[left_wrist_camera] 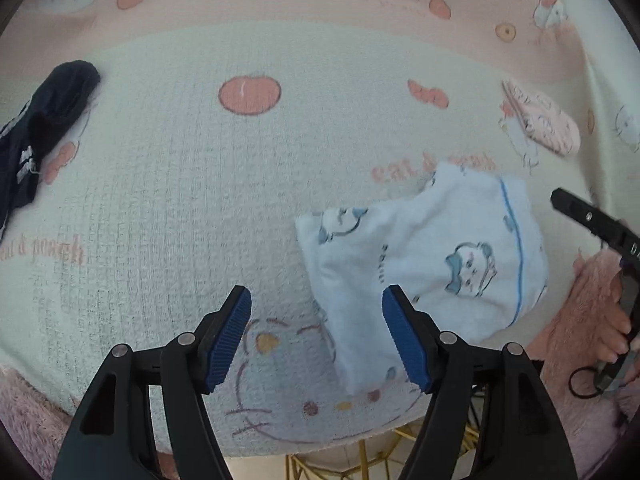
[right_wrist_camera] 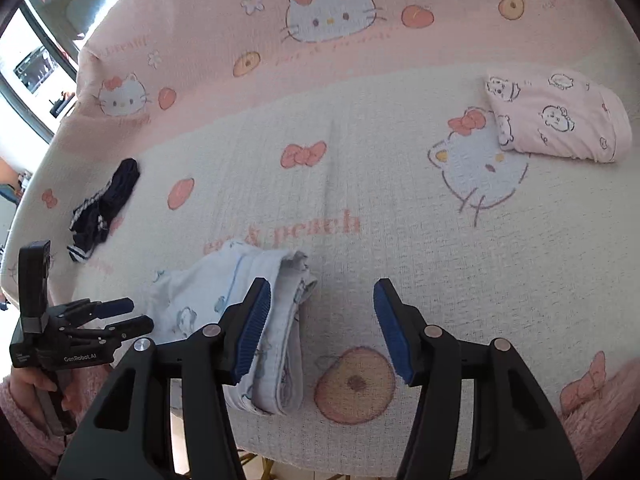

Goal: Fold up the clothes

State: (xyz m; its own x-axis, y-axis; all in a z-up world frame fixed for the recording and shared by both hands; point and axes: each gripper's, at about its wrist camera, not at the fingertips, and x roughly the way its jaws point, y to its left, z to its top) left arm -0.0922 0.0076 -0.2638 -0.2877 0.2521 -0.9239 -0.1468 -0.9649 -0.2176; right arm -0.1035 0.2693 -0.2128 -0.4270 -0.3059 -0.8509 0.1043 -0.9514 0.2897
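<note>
In the left wrist view the left gripper (left_wrist_camera: 316, 336) stands with its jaws spread wide and nothing between them; only the printed blanket (left_wrist_camera: 168, 184) shows through the gap. The white garment (left_wrist_camera: 432, 256), printed with blue cartoon figures and edged with a blue line, lies ahead and to the right of the jaws, its near corner running down just behind the right finger's blue pad, so whether it touches that pad cannot be told. Far off to the left of the jaws sits a dark navy garment (left_wrist_camera: 36, 128), bunched, and well ahead to the right a folded pink garment (left_wrist_camera: 540, 120). The right gripper (left_wrist_camera: 592, 220) shows at the right edge. In the right wrist view the right gripper (right_wrist_camera: 320, 328) is likewise wide open and empty. The white garment (right_wrist_camera: 224, 304) lies partly folded to the left of the jaws, its thick layered edge passing just behind the left finger's pad; the left gripper (right_wrist_camera: 120, 316) hovers beyond it, further left. The risk I judge from here: the stacked layers look loose, so a pinch that catches only the top layer would drag the fold open, and closing on the blanket along with the cloth would rumple both.
</note>
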